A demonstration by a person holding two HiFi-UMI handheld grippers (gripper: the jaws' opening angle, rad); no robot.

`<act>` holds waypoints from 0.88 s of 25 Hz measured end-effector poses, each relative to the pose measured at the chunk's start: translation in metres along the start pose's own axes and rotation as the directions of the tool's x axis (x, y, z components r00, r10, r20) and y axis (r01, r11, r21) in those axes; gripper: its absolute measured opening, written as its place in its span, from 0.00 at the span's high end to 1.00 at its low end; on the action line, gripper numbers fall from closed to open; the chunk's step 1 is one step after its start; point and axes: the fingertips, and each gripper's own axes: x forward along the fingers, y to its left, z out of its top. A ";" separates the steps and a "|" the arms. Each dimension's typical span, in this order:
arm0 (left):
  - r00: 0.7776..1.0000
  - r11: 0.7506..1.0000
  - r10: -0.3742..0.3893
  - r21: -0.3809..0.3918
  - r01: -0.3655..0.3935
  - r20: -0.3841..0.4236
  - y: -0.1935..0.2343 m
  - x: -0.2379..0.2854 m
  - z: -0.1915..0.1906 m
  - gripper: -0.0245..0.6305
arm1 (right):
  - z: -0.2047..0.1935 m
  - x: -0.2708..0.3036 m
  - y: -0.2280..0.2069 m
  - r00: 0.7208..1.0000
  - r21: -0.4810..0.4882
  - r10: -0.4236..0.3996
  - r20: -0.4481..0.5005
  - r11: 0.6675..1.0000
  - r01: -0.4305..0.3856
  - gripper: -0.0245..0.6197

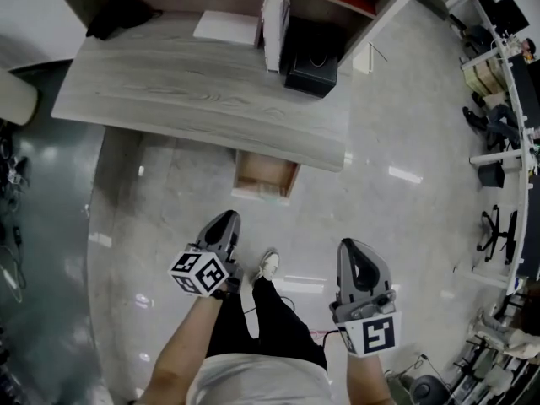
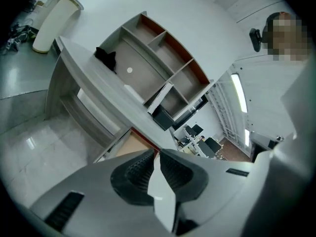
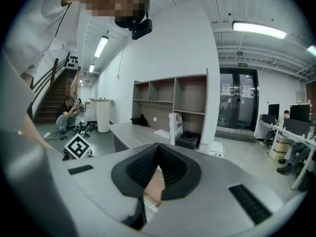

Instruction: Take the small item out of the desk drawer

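Under the near edge of the grey surface (image 1: 194, 83), toward its right end, the drawer (image 1: 268, 172) stands pulled out over the floor (image 1: 160, 201), and the small item should be inside it. From above you see only the brown wooden bottom of the drawer. The item itself is too small to make out, so you cannot tell its shape or its material.

Judging from the task words alone, expect something light, which one gripper lifts easily. It can also slide away on the smooth wood, or slip out from between the pads. It is better to take it near its middle, across its narrowest part, with the ribbed pads on two opposite sides. Close gently, in case it is fragile.

The left gripper (image 1: 224, 223) hangs on the near side of the drawer, apart from it. Its jaws are pressed together at the tips and hold nothing. The right gripper (image 1: 355, 251) is further to the right, also away from the drawer, and its jaws are together too, with nothing in them. You will need to open the jaws before you reach in.
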 end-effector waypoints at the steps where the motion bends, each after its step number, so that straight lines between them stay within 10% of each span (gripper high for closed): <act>1: 1.000 1.000 0.014 -0.013 -0.014 -0.010 0.006 0.005 -0.007 0.91 | -0.001 0.001 0.001 1.000 -0.003 0.005 -0.002 1.000 -0.005 0.93; 22: 0.967 0.869 0.200 -0.426 -0.250 -0.160 0.098 0.124 -0.152 0.64 | -0.104 -0.005 -0.026 0.993 0.072 0.012 -0.120 0.997 -0.004 0.93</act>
